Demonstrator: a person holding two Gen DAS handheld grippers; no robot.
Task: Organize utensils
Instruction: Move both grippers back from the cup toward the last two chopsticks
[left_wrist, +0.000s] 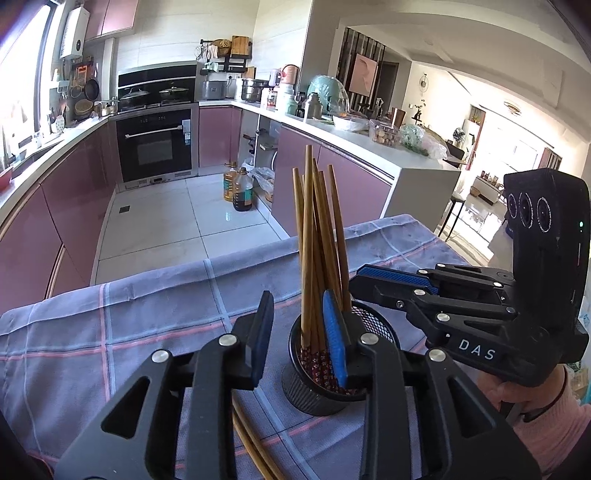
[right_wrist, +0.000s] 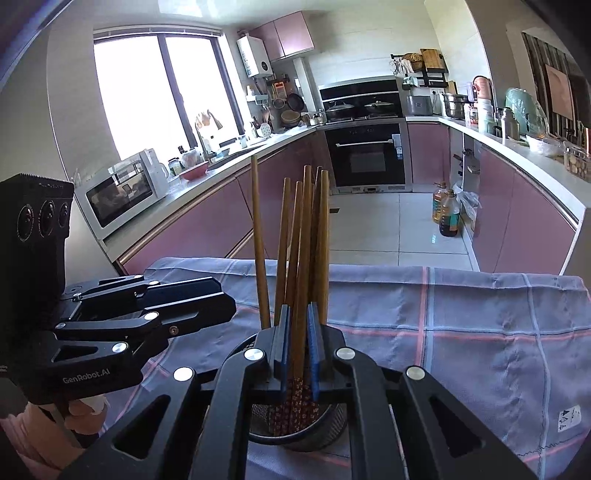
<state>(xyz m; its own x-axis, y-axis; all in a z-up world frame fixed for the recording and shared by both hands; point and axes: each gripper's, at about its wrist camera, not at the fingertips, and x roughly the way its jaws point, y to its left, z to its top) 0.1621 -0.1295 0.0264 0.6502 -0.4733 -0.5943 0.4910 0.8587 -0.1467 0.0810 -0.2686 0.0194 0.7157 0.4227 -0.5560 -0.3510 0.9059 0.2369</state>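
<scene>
A black mesh cup (left_wrist: 317, 398) (right_wrist: 295, 439) stands on the checked cloth and holds several wooden chopsticks (left_wrist: 308, 240) (right_wrist: 303, 240) upright, patterned ends down. My left gripper (left_wrist: 297, 297) is open at the cup. Its right blue pad (left_wrist: 334, 339) reaches inside the rim, and some sticks stand between the jaws untouched. My right gripper (right_wrist: 298, 310) comes in from the other side, its narrow jaws shut on a few of the sticks just above the rim. In the left wrist view the right gripper (left_wrist: 356, 282) shows side-on. Two or three loose chopsticks (left_wrist: 251, 446) lie on the cloth under my left gripper.
The purple checked cloth (left_wrist: 129, 314) covers the table, whose far edge drops to the kitchen floor. Oil bottles (left_wrist: 240, 188) stand on the tiles, pink cabinets line both sides, and a microwave (right_wrist: 125, 192) sits on the left counter. A hand in a pink sleeve (left_wrist: 546, 406) holds the right gripper.
</scene>
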